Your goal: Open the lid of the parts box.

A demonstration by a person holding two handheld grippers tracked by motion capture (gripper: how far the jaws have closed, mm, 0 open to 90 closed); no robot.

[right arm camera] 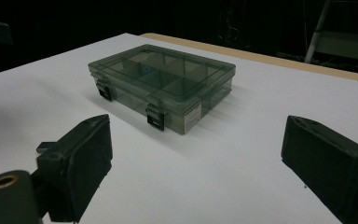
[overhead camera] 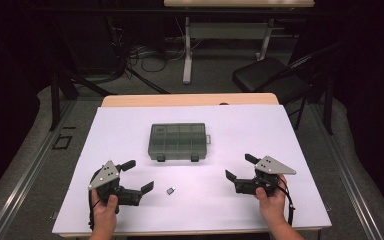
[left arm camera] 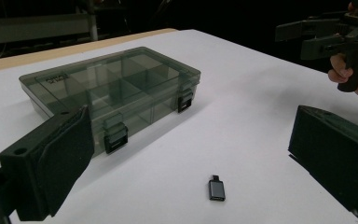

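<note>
Both claws gape wide and empty; left claw (left arm camera: 191, 154) view shows adapter (left arm camera: 216, 188) before closed organizer box (left arm camera: 112, 88)

- Box (left arm camera: 109, 91) lid, corner toward the table's left edge: embossed marking, apparently "OPEN", blurred.
- Box front wall in the right gripper view: white label (right arm camera: 195, 113), print illegible.

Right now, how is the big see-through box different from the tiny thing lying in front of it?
The compartment box is far bigger than the small USB adapter. The box is see-through smoky plastic with dividers and two black latches; the adapter is solid grey with a dark plug end. The box sits mid-table; the adapter lies nearer the left hand-held gripper. Both rest untouched on the white table.
</note>
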